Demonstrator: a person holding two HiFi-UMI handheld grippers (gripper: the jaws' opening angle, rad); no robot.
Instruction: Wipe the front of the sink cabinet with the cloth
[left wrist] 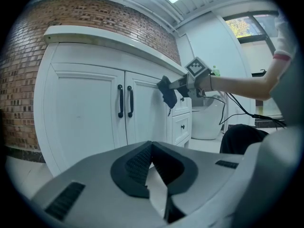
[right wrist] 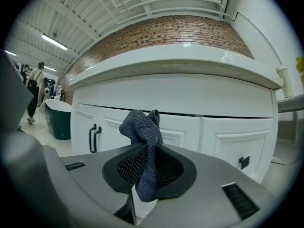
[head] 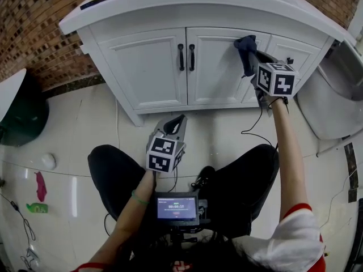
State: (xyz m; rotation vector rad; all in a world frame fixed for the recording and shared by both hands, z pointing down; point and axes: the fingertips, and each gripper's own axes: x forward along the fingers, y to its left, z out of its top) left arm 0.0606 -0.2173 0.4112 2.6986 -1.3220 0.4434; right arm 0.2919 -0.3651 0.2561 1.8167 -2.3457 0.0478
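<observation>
Cloth held in the right gripper. In the right gripper view its jaws are closed on a dark blue-grey fold, with a bunched end standing above them and a tail hanging below. The left gripper is at centre frame in the head view, low over the floor and well apart from the cabinet. In the left gripper view its jaws are seen drawn together at the tips, with nothing between them. The cloth is located right of centre at the top of the head view, at the upper right corner of the right door, beside the drawers. In the left gripper view it appears pressed to the cabinet front; in the right gripper view a small gap cannot be ruled out, so contact is not confirmed. Progress is judged as under way but of uncertain extent, since the cabinet front reads evenly white in all views. No streak, damp patch or dirt line is seen that would mark wiped from unwiped area. With the cloth high on the right door, the left door, the strip around the handles, the lower panels and the drawers are taken as possibly outstanding. A full pass cannot be credited from these views.
</observation>
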